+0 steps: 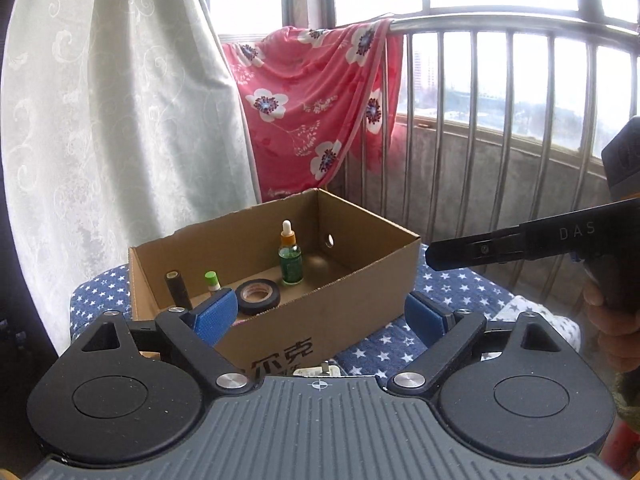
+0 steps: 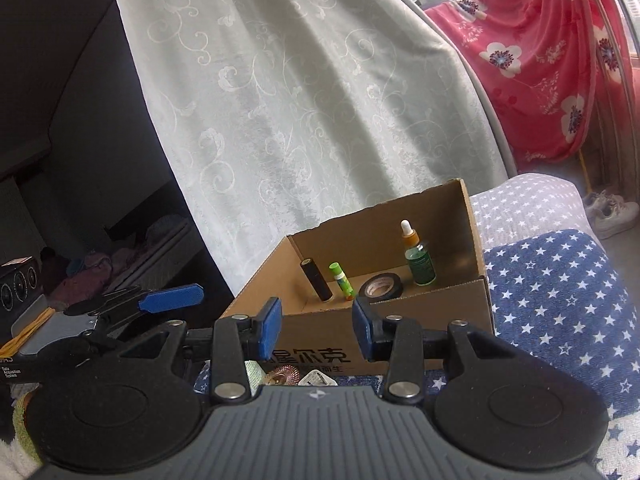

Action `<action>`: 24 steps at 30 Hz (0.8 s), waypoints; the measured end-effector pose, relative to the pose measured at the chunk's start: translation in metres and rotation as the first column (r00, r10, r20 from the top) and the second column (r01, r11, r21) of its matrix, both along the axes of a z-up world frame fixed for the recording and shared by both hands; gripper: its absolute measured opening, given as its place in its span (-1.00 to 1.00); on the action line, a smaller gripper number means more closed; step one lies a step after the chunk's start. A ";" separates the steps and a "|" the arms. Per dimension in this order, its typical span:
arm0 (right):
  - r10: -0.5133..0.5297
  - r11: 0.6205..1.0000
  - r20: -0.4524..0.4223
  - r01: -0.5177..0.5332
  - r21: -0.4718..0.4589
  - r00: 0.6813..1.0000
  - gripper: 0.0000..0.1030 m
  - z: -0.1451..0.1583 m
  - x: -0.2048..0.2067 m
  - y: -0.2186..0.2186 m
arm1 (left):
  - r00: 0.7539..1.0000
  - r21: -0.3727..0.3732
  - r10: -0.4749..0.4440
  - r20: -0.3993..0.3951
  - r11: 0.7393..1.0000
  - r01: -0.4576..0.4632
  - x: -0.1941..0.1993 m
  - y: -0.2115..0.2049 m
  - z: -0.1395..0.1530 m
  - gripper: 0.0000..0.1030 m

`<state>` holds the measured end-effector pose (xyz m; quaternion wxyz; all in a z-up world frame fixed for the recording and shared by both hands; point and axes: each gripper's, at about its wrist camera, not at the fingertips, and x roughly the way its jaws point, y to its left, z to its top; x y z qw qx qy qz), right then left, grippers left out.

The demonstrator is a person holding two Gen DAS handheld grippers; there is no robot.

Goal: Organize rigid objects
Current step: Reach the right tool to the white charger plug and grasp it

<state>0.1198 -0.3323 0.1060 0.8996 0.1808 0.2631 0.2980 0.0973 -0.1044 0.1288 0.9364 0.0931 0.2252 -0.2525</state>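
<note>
Left wrist view close before the cardboard box (image 1: 280,280), facing the window railing (image 1: 500,28), right wrist view nearby, angled toward the curtain (image 2: 300,100), both sharing the box interior

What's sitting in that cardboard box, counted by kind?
Dropper bottle: 1
Tape roll: 1
Glue stick: 1
Dark tube: 1
Total: 4, all inside the box. Both grippers, left and right, are open and hold nothing.
</note>
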 end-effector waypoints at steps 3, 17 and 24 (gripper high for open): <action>-0.032 0.999 -0.032 0.033 0.016 0.999 -0.19 -0.014 -0.010 0.005 | 1.000 0.008 -0.011 -0.018 1.000 0.011 -0.012 0.002 -0.019 0.78; 0.011 0.993 -0.120 0.004 0.117 0.993 -0.24 -0.038 0.010 0.041 | 0.999 0.151 0.001 0.046 0.989 -0.008 -0.014 -0.020 -0.067 0.46; -0.018 0.999 -0.141 0.022 0.030 0.990 -0.26 -0.052 0.024 0.056 | 0.999 0.150 0.023 -0.045 0.989 -0.016 0.014 -0.017 -0.082 0.20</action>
